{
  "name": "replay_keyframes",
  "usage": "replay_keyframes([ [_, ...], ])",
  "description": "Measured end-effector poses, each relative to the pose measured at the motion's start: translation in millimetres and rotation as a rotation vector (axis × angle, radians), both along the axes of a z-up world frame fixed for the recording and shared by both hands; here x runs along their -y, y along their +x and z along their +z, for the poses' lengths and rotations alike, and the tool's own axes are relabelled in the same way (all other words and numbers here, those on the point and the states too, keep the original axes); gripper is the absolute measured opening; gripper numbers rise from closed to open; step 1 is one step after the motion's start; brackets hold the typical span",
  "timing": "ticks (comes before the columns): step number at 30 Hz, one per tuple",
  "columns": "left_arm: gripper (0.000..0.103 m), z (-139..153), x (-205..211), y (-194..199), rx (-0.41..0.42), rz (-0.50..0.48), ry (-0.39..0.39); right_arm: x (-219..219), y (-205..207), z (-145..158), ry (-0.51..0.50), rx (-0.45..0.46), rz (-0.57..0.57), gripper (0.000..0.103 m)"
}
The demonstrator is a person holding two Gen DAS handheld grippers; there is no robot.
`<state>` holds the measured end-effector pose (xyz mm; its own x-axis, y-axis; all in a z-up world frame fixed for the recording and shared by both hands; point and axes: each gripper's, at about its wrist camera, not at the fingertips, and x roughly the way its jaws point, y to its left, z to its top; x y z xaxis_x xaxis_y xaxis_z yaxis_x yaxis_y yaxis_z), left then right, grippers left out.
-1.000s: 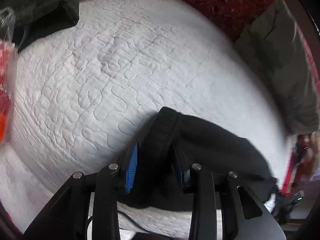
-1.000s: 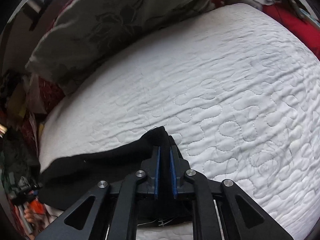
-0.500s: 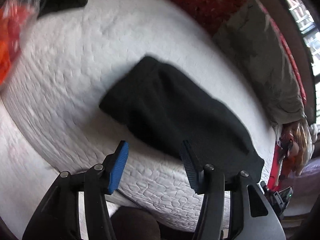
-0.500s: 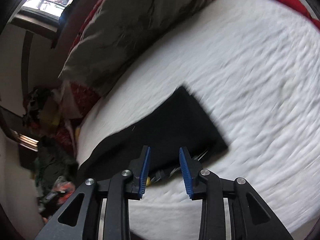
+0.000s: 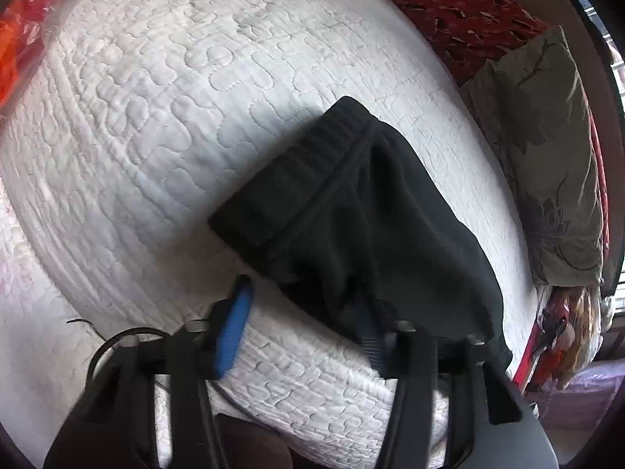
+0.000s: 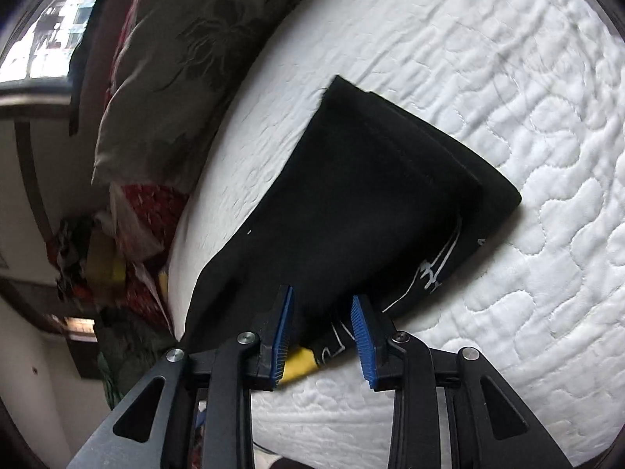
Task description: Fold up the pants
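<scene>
**Black pants, one fold laid, both tools let go**

Change since a second before: both hand-held grippers, then closed on cloth at the near edge of the bed, had opened and drawn back; the pants had been carried over onto themselves and left lying.

Item: black pants (image 5: 363,215), doubled lengthwise, resting flat on the white quilted bed (image 5: 156,117) near its front edge. Ribbed waistband (image 5: 297,164) toward the left; hems (image 6: 422,156) stacked toward the right, white lettering showing at the lower layer.

Left hand-held gripper (image 5: 304,328): released, fingers spread, nothing between them, one finger partly behind the cloth edge.

Right hand-held gripper (image 6: 322,336): released, blue pads apart, poised just at the near edge of the pants, gripping nothing.

Nearby: grey patterned pillow (image 6: 187,51) beyond the pants.

Progress, as judged: first fold done, edges fairly well matched. Remaining: probably one cross fold, waistband to hems, plus smoothing of the bunched cloth near the left tool
</scene>
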<state>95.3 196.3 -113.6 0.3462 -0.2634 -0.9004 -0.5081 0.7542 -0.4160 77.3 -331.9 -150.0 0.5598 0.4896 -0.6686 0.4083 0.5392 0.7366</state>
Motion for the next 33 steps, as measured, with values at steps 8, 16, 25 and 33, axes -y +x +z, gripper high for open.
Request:
replay_keyframes([
  [8, 0.003, 13.0, -4.5, -1.6, 0.039, 0.038, -0.029, 13.3, -13.4, 19.3, 0.054, 0.084, -0.037, 0.003],
  [16, 0.004, -17.8, -13.9, -16.0, -0.047, 0.062, -0.09, 17.6, -24.6, -3.7, 0.043, 0.014, -0.01, 0.005],
  [25, 0.004, 31.8, -16.7, -47.4, 0.087, -0.05, -0.06, 36.4, -33.8, 20.1, 0.041, 0.03, 0.028, 0.015],
  [33, 0.029, 72.5, -34.7, -4.1, 0.131, -0.053, 0.129, 83.9, -17.2, 62.0, -0.139, 0.105, -0.034, 0.028],
])
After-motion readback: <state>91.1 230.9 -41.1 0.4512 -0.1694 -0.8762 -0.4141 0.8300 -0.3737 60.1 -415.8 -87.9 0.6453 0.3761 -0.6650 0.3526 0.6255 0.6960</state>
